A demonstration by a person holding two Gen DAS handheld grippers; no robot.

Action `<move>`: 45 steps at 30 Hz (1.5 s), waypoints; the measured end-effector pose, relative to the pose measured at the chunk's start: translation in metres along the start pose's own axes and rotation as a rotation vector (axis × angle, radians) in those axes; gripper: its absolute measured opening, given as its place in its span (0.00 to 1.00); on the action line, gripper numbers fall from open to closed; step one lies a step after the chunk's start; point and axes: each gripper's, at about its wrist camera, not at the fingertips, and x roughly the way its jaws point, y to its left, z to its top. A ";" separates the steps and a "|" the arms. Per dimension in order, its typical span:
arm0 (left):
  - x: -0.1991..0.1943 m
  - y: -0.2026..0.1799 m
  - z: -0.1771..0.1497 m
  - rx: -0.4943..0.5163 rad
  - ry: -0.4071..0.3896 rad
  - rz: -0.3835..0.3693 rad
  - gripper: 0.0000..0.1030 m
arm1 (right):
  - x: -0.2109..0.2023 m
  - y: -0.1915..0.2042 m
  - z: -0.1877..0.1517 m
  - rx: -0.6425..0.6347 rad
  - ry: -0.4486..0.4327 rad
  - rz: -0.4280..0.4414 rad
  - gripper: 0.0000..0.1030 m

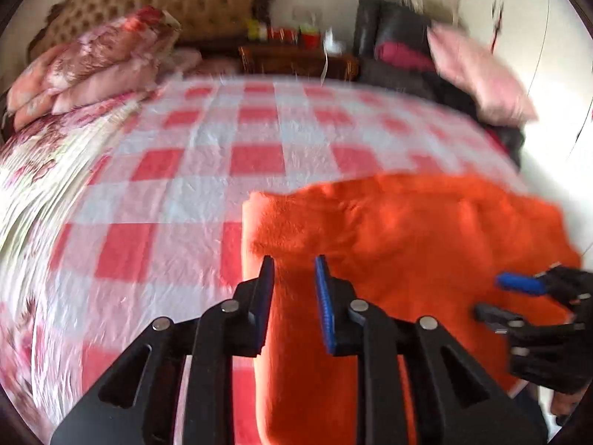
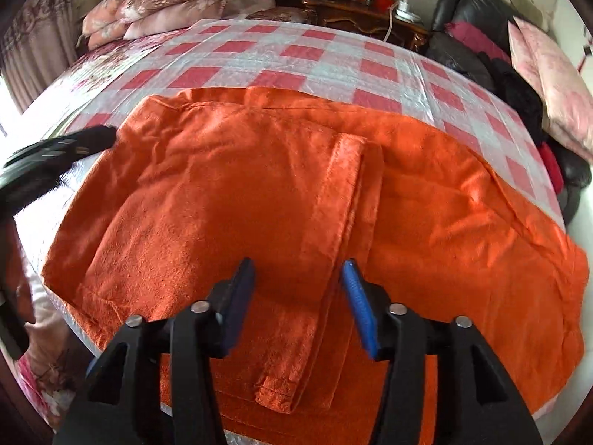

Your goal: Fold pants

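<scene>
— Where were the pants (image 2: 281, 193) when you looked?

— They lay spread on the checked bedcover (image 2: 259, 55), at the near edge of the bed. They were orange and fluffy. One part was already folded over the rest, and a narrow strip of the cloth lay on top of it, running toward the near edge.

— And the right claw (image 2: 296, 278)?

— It hung over the pants, above the near end of that narrow strip. Its fingers stood well apart. Nothing was between them, and I saw only the orange cloth under them. I could not tell if the tips touched the cloth.

— The left claw (image 1: 294, 270)?

— It was over the left side of the pants, near their left edge. Its fingers (image 1: 324, 296) had only a small gap. In that gap I saw the cloth below, but the pads did not press on anything. The picture from that side was blurred, so small details I cannot give.

— Were the two claws close to each other?

— No, they were apart, each over its own side of the pants.

— What else was around the pants?

— Beyond them, at the far left of the bed, were flowered pillows (image 2: 166, 3). Beyond the far right corner stood a dark wooden nightstand (image 2: 363, 15), and to the right of the pants a pink cushion (image 2: 548, 74) leaned on dark things.
</scene>
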 end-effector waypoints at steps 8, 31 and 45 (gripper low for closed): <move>0.012 0.033 0.036 -0.131 0.039 0.044 0.14 | 0.004 -0.016 -0.001 0.052 0.023 0.028 0.68; -0.069 0.013 -0.089 -0.133 0.028 0.012 0.17 | 0.005 -0.018 0.001 0.042 0.038 -0.013 0.77; -0.083 0.054 -0.137 -0.516 -0.010 -0.353 0.34 | 0.022 0.104 0.073 -0.226 0.012 0.157 0.59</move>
